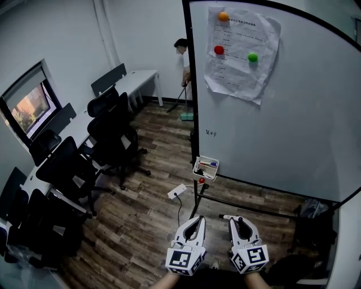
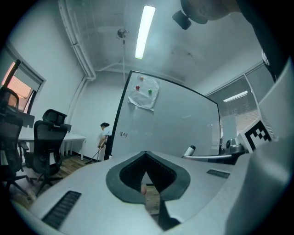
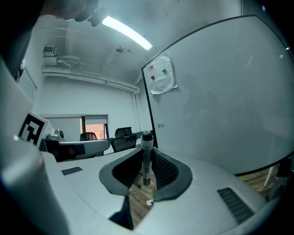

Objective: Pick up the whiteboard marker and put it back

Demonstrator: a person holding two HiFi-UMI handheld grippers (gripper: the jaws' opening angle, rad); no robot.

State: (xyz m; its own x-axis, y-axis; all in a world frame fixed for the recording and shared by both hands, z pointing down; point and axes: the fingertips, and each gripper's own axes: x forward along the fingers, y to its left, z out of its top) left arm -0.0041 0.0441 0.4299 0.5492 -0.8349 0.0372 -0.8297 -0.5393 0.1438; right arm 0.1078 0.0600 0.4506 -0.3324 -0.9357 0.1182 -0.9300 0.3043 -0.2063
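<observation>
We counted two hand-held grippers. The left hand-held gripper (image 1: 197, 220) had its jaws together with nothing between them. The right hand-held gripper (image 1: 237, 220), just beside it at 3 o'clock, was clamped on the single whiteboard marker (image 3: 146, 158).

Beyond them, left to right, we saw:
- one window (image 1: 31, 107)
- a row of black office chairs (image 1: 110, 130), too overlapped to count surely
- one long white surface (image 1: 138, 79)
- one person (image 1: 185, 70) with a broom
- one power strip (image 1: 176, 192) on the wooden floor (image 1: 141, 226)
- one small tray (image 1: 206, 168)
- one whiteboard (image 1: 293, 124)

The whiteboard carried one crumpled sheet (image 1: 242, 51) and three magnets: an orange magnet (image 1: 224, 16), a red magnet (image 1: 219, 49) and a green magnet (image 1: 252, 56).

The marker was held off the floor between the right pads, at 6 o'clock from the tray. It had a whitish barrel with dark print, a black cap and a dark butt end.

The right gripper view showed it standing upright across the jaws, cap at 12 o'clock, pinched about mid-barrel. The head view gave only a pale bar lying across those jaw tips. The left gripper view caught its capped end poking out at 3 o'clock. It also showed the left jaw tips meeting, which the head view left unclear. Only the head view showed the tray.
</observation>
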